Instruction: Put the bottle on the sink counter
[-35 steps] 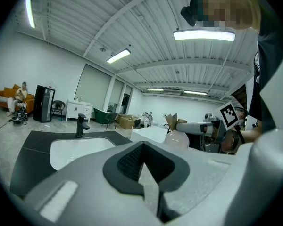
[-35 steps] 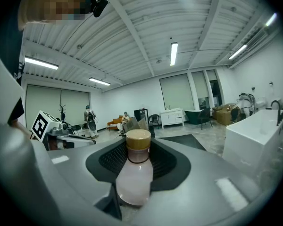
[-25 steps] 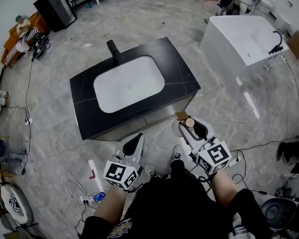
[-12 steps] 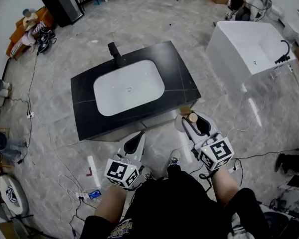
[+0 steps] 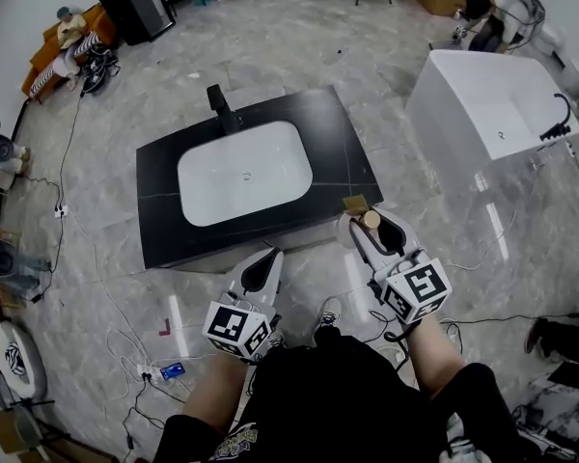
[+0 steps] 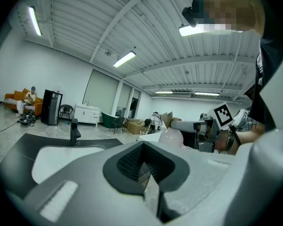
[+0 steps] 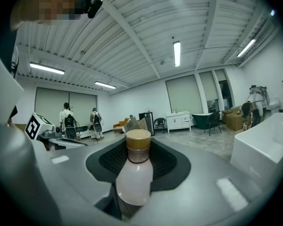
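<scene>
My right gripper (image 5: 371, 226) is clamped on the bottle (image 7: 134, 175), which is smooth pale plastic with a round tan cap. It's held just short of the sink counter's (image 5: 352, 157) near right corner. The counter's glossy black stone around a white rounded basin (image 5: 244, 172), with a broad bare rim on the right side. The left gripper (image 5: 268, 258) has its jaws together, nothing in them.

No words, numbers or brand names can be read anywhere. Only black-and-white square markers (image 5: 234, 331) are seen, carried on the left gripper (image 5: 266, 260) and the right gripper (image 5: 369, 226).
</scene>
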A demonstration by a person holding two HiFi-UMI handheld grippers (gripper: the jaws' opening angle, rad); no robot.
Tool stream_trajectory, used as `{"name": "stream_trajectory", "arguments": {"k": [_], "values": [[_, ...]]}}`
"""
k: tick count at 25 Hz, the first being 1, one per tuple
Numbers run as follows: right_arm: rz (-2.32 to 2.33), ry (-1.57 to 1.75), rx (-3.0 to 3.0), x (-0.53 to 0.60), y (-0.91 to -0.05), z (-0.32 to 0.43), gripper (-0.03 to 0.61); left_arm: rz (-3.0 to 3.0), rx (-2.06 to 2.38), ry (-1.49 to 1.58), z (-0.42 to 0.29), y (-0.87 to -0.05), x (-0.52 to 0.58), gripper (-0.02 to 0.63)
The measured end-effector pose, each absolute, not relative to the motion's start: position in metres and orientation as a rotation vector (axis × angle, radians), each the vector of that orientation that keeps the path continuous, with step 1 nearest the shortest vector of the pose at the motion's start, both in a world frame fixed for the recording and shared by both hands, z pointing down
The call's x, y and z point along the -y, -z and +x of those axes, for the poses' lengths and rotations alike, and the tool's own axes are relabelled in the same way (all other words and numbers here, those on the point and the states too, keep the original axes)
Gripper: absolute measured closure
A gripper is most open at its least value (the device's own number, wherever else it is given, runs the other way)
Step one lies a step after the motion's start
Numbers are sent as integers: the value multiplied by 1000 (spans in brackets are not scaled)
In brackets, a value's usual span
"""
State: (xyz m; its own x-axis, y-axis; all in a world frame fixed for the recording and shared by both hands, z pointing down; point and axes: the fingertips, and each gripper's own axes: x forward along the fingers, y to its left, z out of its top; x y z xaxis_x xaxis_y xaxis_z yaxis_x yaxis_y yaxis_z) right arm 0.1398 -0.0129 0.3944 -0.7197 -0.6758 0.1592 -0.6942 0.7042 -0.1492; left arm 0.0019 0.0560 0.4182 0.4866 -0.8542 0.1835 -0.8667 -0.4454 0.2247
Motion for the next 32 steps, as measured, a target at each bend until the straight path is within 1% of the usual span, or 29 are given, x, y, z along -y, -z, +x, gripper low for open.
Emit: {"name": "stream_trajectory", "arguments": {"k": [8, 17, 23, 32], "values": [[1103, -314, 2828, 31, -392, 157, 413, 2431, 1495, -68, 23, -412, -48, 614], [1142, -358, 2809, 52, -399, 145, 413, 2456, 1491, -87, 5, -408, -26, 614], [1239, -362, 2766, 71, -403, 125, 413, 2501, 1450, -85, -27, -405, -5, 614], [1387, -357, 2700, 112, -402, 84, 413, 2532, 1394, -66, -94, -402, 34, 614]]}}
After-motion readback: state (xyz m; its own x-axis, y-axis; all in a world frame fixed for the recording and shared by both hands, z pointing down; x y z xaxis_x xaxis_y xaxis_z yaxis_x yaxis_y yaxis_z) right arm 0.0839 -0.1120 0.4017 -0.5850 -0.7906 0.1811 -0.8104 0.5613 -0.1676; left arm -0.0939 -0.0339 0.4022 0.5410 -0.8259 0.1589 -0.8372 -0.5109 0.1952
